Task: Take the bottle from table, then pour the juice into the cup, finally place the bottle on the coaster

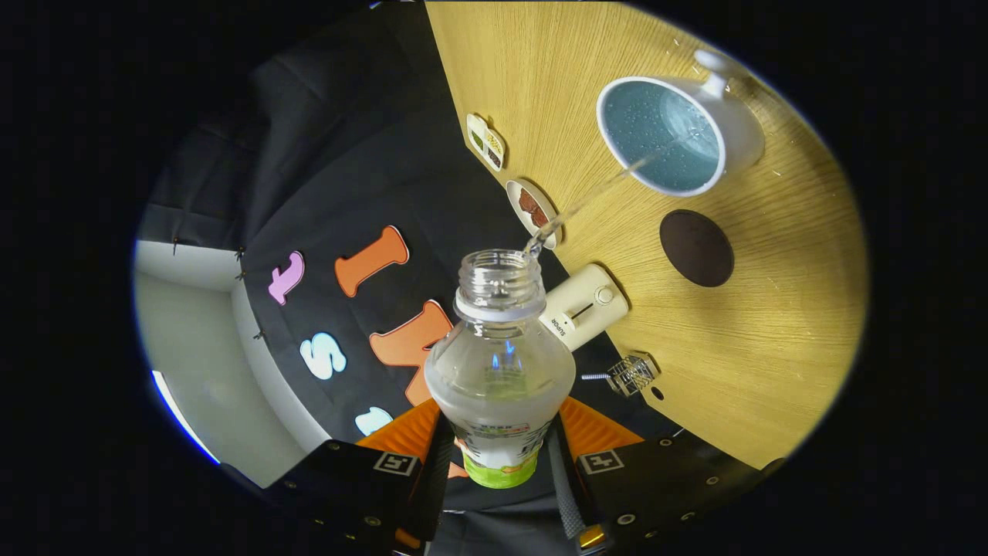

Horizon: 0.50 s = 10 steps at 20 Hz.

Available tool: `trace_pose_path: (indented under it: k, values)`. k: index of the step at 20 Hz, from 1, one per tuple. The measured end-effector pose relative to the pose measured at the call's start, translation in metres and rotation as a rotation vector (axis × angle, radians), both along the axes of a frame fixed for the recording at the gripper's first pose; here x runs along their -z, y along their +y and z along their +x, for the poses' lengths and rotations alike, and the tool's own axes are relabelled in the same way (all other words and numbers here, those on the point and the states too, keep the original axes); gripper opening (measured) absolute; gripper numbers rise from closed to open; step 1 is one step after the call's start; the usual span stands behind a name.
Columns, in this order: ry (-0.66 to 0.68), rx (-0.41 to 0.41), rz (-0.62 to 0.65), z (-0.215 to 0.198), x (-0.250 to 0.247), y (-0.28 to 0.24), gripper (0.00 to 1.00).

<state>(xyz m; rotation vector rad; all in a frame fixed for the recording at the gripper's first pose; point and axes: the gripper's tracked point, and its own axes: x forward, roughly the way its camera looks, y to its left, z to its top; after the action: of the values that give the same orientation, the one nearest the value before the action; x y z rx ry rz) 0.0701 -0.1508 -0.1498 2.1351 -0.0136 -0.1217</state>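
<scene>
Tabletop cup (662, 136) catches juice from gripper-clamped (500, 463) bottle (499, 363).

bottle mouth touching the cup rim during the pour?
Apart. The gripper view shows the bottle, clamped between the tool fingers, with its mouth well short of the cup; a thin stream bridges open air above the table.
</scene>
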Motion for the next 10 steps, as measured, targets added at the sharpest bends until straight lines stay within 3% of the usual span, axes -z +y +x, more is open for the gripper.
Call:
trace_pose_path:
  k: [10]
  values:
    - [-0.016, 0.011, 0.033, 0.0005, -0.0058, -0.0026, 0.61]
